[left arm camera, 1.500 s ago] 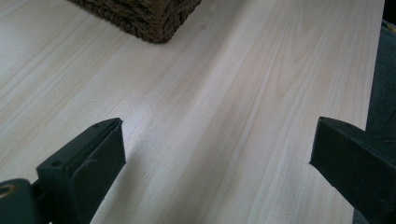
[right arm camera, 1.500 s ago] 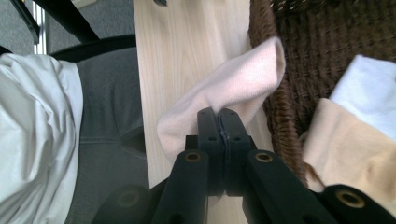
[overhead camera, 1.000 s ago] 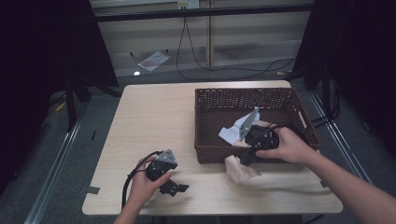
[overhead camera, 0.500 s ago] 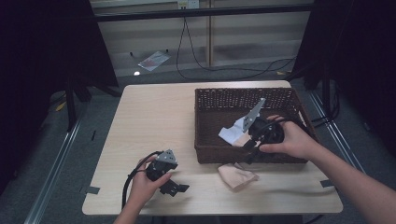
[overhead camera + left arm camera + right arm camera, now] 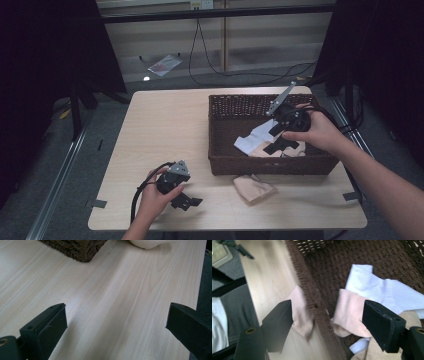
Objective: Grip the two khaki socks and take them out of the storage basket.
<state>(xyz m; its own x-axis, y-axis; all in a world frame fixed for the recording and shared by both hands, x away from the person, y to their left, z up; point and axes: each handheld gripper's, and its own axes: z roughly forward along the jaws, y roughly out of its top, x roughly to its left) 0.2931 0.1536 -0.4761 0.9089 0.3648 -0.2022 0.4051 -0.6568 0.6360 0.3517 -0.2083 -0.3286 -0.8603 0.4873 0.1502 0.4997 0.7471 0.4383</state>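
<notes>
The right tongs (image 5: 276,142) have just been opening, emptied above the basket (image 5: 225,162) where a pink sock (image 5: 349,312) is dropped; the left tongs (image 5: 186,201) are rested wide on the desk (image 5: 165,125).

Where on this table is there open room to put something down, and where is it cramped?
The widest bare stretch of the table lies left of the wicker basket, from the far edge down to the left gripper. The near right corner, past the beige cloth, is also bare. Inside the basket it is crowded: white cloth, pink cloth, with the right gripper open above them.
</notes>
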